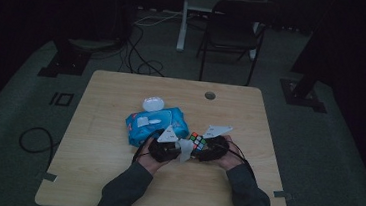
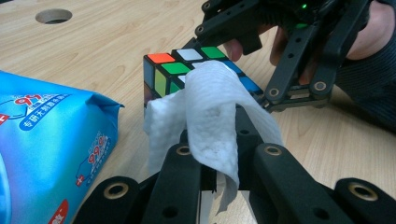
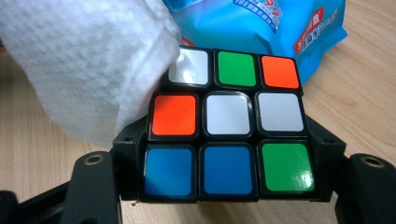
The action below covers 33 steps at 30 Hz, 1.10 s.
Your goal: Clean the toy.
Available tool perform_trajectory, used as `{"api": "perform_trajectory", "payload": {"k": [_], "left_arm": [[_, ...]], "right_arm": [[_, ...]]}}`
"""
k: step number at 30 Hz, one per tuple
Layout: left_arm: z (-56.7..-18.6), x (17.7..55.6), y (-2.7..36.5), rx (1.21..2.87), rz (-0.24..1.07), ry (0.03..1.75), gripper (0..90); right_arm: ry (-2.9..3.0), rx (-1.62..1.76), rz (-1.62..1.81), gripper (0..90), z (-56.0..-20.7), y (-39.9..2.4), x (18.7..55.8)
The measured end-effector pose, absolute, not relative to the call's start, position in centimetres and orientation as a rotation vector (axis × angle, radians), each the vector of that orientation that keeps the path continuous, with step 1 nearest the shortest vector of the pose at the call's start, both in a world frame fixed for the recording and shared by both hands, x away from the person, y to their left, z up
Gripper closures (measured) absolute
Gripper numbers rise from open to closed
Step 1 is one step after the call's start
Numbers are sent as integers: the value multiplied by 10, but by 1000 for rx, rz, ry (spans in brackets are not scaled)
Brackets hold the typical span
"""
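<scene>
While the high view is dim, it shows one wooden tabletop (image 1: 114, 177) with four loose things on it: one puzzle cube (image 1: 198, 140), one white wipe (image 1: 185, 151), one blue wipes pack (image 1: 156, 124) and what looks like one small white lid (image 1: 153, 103) just behind the pack. Both grippers meet near the tabletop's middle, towards its near edge. One left gripper (image 1: 179, 150) has its jaws pinched together on the wipe, which drapes against the cube's side. One right gripper (image 1: 202, 147) has its jaws clamped on the cube, one at each flank.
</scene>
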<state>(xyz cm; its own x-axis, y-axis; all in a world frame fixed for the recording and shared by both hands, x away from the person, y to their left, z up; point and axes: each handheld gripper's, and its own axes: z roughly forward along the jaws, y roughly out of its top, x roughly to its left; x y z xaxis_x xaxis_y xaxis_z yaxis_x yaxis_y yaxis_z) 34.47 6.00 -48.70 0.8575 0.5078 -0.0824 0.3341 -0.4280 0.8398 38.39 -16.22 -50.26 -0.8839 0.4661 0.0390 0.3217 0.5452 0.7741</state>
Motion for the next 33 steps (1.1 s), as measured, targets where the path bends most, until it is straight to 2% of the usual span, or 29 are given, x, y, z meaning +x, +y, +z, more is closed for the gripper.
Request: {"api": "perform_trajectory", "payload": {"k": [20,33], "left_arm": [[-502,345,65,2114,250,664,852],[-511,337,38,2152,222,607,852]], "right_arm": [[2566,676,1296,346,-495,-167,383],[2526,719,1326,346,-491,-160,384]]}}
